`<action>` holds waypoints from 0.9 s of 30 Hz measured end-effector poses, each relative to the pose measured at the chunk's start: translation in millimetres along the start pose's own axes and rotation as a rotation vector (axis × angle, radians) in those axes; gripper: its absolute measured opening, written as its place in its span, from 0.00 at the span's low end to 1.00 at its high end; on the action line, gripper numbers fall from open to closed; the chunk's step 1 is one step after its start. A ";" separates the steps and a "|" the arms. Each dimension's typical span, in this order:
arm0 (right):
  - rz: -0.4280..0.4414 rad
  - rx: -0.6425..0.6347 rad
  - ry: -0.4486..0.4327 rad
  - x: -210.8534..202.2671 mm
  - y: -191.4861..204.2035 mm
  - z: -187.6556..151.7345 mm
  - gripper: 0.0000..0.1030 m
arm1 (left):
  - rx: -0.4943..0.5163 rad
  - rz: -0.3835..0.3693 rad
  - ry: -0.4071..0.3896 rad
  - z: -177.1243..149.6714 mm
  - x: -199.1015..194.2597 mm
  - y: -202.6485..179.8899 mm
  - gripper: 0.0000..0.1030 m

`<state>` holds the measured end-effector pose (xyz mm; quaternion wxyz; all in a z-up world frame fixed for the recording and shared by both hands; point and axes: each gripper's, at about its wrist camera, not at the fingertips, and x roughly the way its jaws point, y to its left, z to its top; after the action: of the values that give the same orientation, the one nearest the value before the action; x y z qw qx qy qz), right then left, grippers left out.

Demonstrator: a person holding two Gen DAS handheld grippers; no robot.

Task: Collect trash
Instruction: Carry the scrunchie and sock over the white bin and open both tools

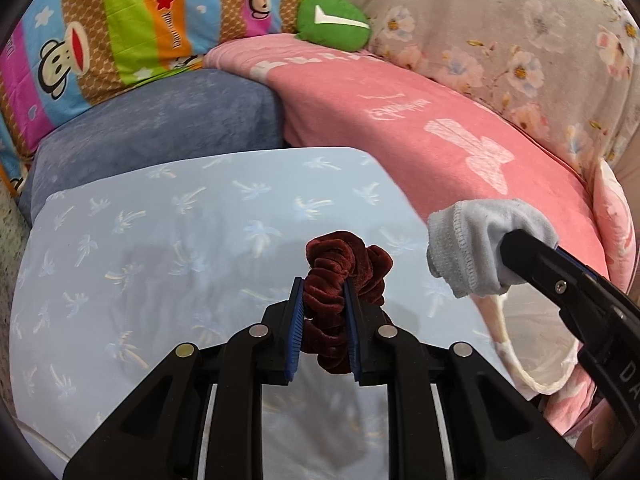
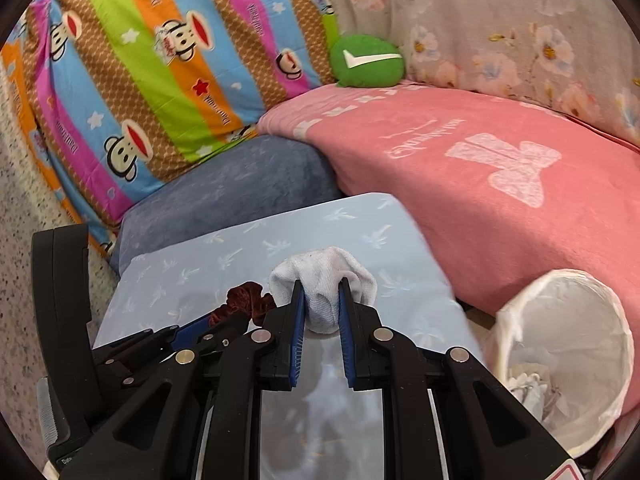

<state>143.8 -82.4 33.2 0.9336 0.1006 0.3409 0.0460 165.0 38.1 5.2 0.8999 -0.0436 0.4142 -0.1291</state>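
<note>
Left gripper (image 1: 323,322): its jaws were closed on a dark red velvet scrunchie (image 1: 342,280), which was gripped through only part of its loop, the rest bulging out beyond and below the pads.
Right gripper (image 2: 321,308): its jaws were clamped narrowly on a balled white sock (image 2: 325,280), held clear above the pale blue palm-print pillow (image 2: 200,280).
Bin: a white-lined basket (image 2: 612,320) was seen to the near right, beside the pink blanket (image 2: 460,184), with some white scraps already inside; neither item was yet over its mouth.
Risk, scrunchie: being soft and springy, it could be squeezed out of the pads if shaken in transit, and would be lost on the pillow.
Risk, sock: if it were released short of the rim, it would likely be dropped on the blanket or between bed and basket.
Risk, collision: the two grippers were held close together, so they could be knocked against each other over the single opening.
Risk, liner: the loose rim could be snagged and pulled in by a low approach.
</note>
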 end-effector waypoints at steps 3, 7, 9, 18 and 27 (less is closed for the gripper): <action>-0.019 0.036 -0.023 -16.8 -23.0 -0.3 0.15 | 0.036 -0.024 -0.009 -1.2 -4.9 -21.1 0.18; -0.054 0.089 -0.056 -39.9 -58.1 -1.6 0.15 | 0.083 -0.057 -0.016 -5.3 -8.9 -49.7 0.18; -0.071 0.115 -0.071 -51.1 -75.2 -3.4 0.15 | 0.107 -0.077 -0.017 -6.5 -9.4 -65.1 0.18; -0.150 0.218 -0.112 -86.7 -145.3 -16.4 0.15 | 0.204 -0.157 -0.007 -14.5 -7.8 -130.4 0.18; -0.213 0.290 -0.122 -105.3 -200.8 -33.0 0.15 | 0.297 -0.239 0.026 -23.0 3.4 -192.4 0.20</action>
<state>45.6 -289.4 30.5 0.9278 0.2002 0.2954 -0.1088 112.0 -147.5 23.4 0.8694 0.0423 0.3939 -0.2953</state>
